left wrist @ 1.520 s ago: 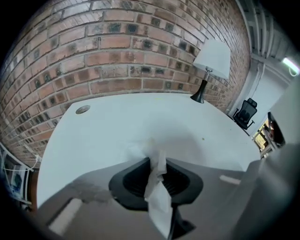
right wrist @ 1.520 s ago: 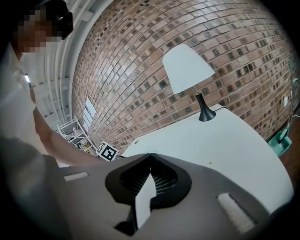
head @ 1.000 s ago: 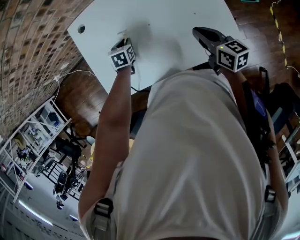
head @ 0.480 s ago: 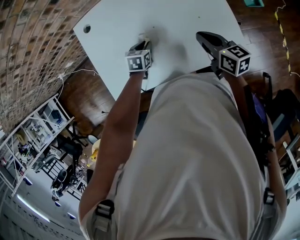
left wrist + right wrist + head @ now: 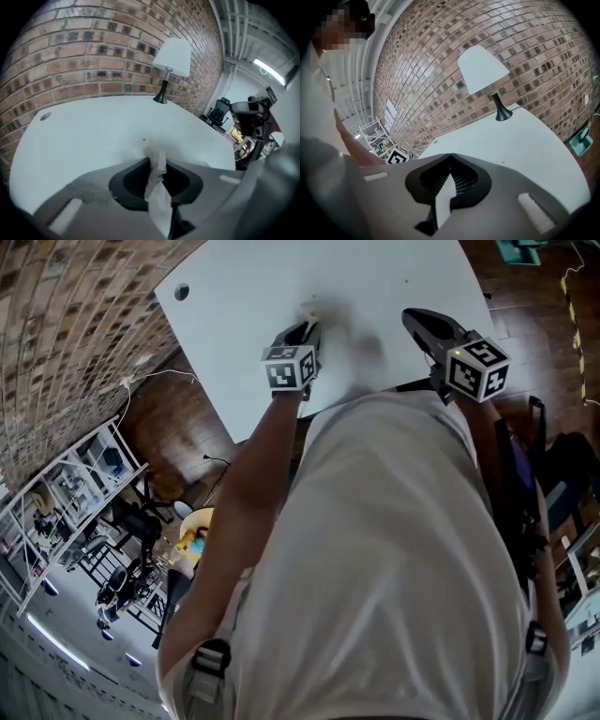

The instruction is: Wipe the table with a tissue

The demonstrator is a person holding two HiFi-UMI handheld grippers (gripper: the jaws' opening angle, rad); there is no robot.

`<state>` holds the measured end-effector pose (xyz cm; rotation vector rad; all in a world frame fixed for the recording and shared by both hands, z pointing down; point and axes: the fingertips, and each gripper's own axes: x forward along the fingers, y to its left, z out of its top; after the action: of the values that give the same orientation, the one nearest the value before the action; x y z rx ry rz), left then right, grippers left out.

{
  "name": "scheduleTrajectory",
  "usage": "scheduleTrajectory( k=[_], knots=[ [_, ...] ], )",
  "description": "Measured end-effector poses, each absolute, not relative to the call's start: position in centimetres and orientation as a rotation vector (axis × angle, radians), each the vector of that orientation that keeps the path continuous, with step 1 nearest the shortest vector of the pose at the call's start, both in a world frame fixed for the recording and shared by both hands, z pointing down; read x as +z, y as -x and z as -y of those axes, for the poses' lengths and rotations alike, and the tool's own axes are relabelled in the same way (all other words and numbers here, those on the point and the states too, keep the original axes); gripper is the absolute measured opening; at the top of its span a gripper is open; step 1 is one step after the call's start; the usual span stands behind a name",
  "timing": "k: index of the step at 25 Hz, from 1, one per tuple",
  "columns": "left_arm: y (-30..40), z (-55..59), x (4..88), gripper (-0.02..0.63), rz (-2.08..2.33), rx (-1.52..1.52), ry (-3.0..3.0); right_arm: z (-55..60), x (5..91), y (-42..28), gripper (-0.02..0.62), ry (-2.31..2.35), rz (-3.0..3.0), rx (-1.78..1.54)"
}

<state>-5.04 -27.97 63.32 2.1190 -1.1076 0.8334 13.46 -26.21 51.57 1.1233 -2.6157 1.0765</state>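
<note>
The white table (image 5: pixel 281 277) fills the top of the head view. My left gripper (image 5: pixel 307 326) points down at its near part and is shut on a white tissue (image 5: pixel 157 187). The crumpled tissue sticks out past the jaw tips and touches the tabletop (image 5: pixel 93 136). A small yellow speck (image 5: pixel 144 139) lies just ahead of it. My right gripper (image 5: pixel 427 326) hovers over the table's near right side. Its jaws look shut with nothing between them (image 5: pixel 450 157).
A white-shaded lamp (image 5: pixel 172 58) with a black base stands at the table's far side against the brick wall (image 5: pixel 440 70). A round cable hole (image 5: pixel 181 292) sits at the table's left corner. The table's near edge (image 5: pixel 262 418) lies close to the person's body.
My left gripper has slid to the right across the table with the tissue in it. The right gripper has stayed where it was.
</note>
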Motion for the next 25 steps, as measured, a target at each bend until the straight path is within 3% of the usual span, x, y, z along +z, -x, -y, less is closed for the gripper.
scheduleTrajectory(
  k=[7,25],
  knots=[
    [8.8,31.6,63.3,0.071,1.288,0.842,-2.043,26.4,51.9,-14.9,0.008,-1.086,2.618,1.088],
    [4.3,35.2,64.9,0.069,1.394,0.908,-1.938,28.6,53.4,-23.5,0.008,-1.083,2.589,1.123]
  ],
)
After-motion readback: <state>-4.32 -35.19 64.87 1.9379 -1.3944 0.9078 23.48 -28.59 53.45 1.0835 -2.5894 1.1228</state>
